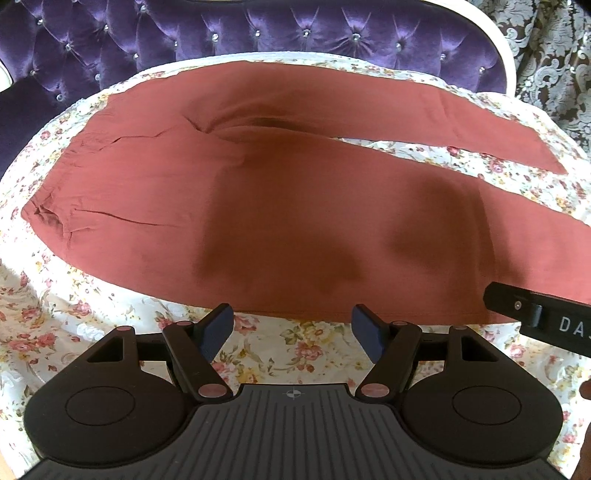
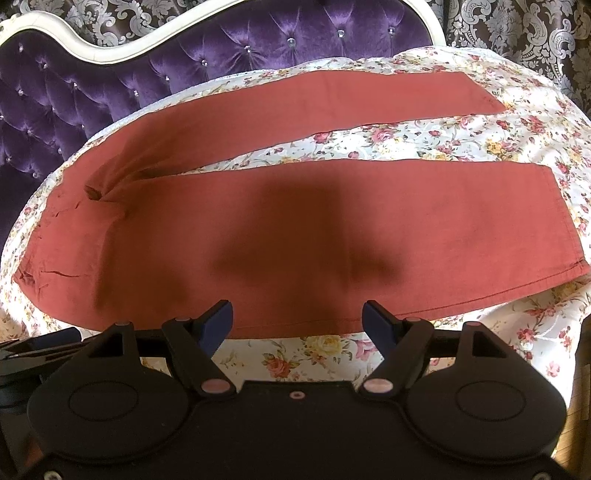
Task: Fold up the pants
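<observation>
Rust-red pants [image 1: 280, 192] lie spread flat on a floral sheet, waistband at the left, both legs running to the right and splayed apart. They also show in the right wrist view [image 2: 295, 221]. My left gripper [image 1: 291, 325] is open and empty, just short of the near edge of the near leg. My right gripper [image 2: 297, 321] is open and empty, its fingertips at the near leg's lower edge, further toward the leg ends. The right gripper's body shows at the right edge of the left wrist view [image 1: 535, 314].
The floral sheet [image 2: 443, 133] covers a sofa seat. A tufted purple velvet backrest [image 1: 258, 33] with a white frame [image 2: 110, 48] rises behind the pants. A patterned curtain [image 2: 517, 26] hangs behind the sofa.
</observation>
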Motion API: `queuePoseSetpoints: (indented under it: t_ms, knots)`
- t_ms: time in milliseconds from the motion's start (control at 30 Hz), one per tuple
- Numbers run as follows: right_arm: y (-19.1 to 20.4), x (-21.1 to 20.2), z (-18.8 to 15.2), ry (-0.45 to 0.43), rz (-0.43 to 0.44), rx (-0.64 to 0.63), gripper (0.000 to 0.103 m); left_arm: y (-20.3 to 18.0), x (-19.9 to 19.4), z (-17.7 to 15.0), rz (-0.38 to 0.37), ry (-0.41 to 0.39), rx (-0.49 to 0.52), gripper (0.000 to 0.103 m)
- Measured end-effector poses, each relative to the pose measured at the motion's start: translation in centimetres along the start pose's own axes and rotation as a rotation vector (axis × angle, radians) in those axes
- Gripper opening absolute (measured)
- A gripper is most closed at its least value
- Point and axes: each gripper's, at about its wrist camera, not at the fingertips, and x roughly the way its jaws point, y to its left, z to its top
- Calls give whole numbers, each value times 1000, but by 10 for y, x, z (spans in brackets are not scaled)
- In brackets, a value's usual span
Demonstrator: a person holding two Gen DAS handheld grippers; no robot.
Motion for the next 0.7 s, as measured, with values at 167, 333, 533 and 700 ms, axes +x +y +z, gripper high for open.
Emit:
queuePoseSetpoints:
  t_ms: [167, 333, 533, 700]
  knots:
    - [-1, 1, 2, -9, -7, -1, 79, -1, 1, 2, -3, -2, 17, 69]
    - [-3, 8, 7, -2, -21, -3, 79, -4, -2, 7, -3, -43, 25, 69]
    - [5, 15, 8, -2, -44, -55, 78, -11, -13, 42, 24, -109, -35, 69]
    - [15, 20, 11, -11, -64, -111, 78, -27, -19, 79, 77, -192, -68, 69]
